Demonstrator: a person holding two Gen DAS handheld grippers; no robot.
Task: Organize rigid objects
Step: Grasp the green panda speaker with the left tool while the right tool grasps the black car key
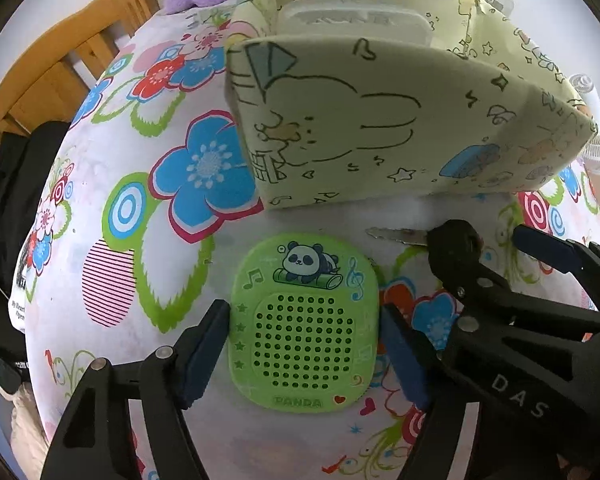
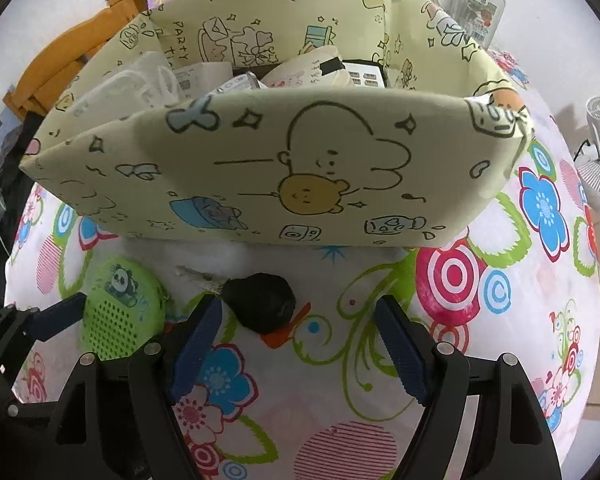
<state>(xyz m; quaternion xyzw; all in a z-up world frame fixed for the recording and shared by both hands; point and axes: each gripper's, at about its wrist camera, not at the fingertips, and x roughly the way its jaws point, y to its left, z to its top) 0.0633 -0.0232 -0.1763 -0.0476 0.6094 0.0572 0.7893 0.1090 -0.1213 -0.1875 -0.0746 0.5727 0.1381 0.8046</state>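
Panda speaker sits btwn left hand-held gripper pads.

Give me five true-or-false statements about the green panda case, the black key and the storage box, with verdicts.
1. The green panda case lies between the jaws of the left gripper. True.
2. The black key is already inside the cream storage box. False: it lies on the floral tablecloth in front of the box.
3. The storage box already holds several items. True.
4. The right gripper is shut on the key. False: its jaws stand open, and only the left pad is near the key.
5. The panda case is blue. False: it is green.
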